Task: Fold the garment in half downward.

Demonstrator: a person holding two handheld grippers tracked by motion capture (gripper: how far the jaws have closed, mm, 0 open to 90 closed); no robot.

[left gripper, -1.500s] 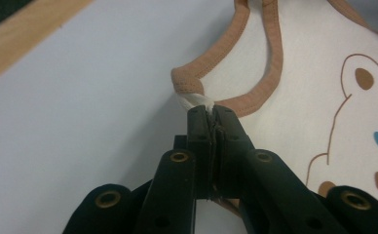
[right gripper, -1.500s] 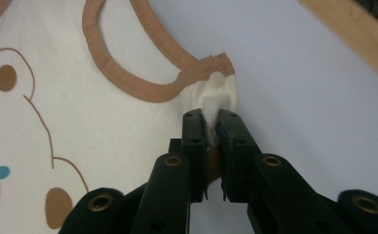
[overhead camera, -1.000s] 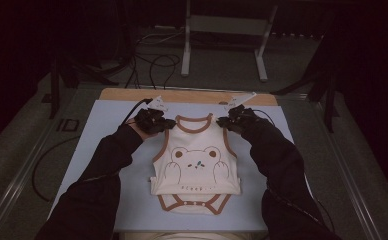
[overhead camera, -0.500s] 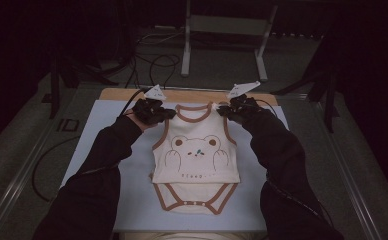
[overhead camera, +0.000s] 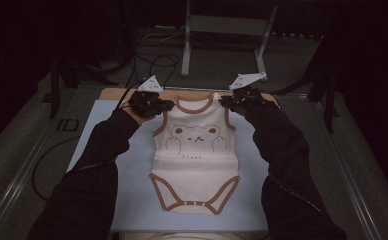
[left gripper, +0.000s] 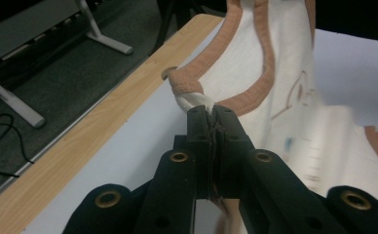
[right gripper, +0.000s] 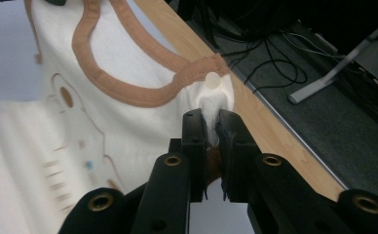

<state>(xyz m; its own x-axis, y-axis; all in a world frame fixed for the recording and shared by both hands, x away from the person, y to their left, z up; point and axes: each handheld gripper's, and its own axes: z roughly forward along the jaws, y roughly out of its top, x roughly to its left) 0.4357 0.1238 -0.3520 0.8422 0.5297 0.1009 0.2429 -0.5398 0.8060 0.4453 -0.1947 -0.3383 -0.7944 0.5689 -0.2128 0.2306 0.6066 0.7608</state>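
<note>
bodysuit [overhead camera: 196, 155], cream with brown trim and a bear print, lies flat on the pale mat [overhead camera: 107, 150] of a wooden desk [overhead camera: 113, 93], neckline toward the far edge. left gripper [overhead camera: 154, 104] has its jaws clamped on one shoulder strap [left gripper: 189, 83]; right gripper [overhead camera: 234, 100] has its jaws pinched on the other shoulder [right gripper: 216, 92].

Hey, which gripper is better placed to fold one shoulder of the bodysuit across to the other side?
Neither clearly. The left gripper is shut on the bodysuit's left shoulder, the right gripper on its right shoulder, mirrored near the table's far edge. Either could start.
</note>
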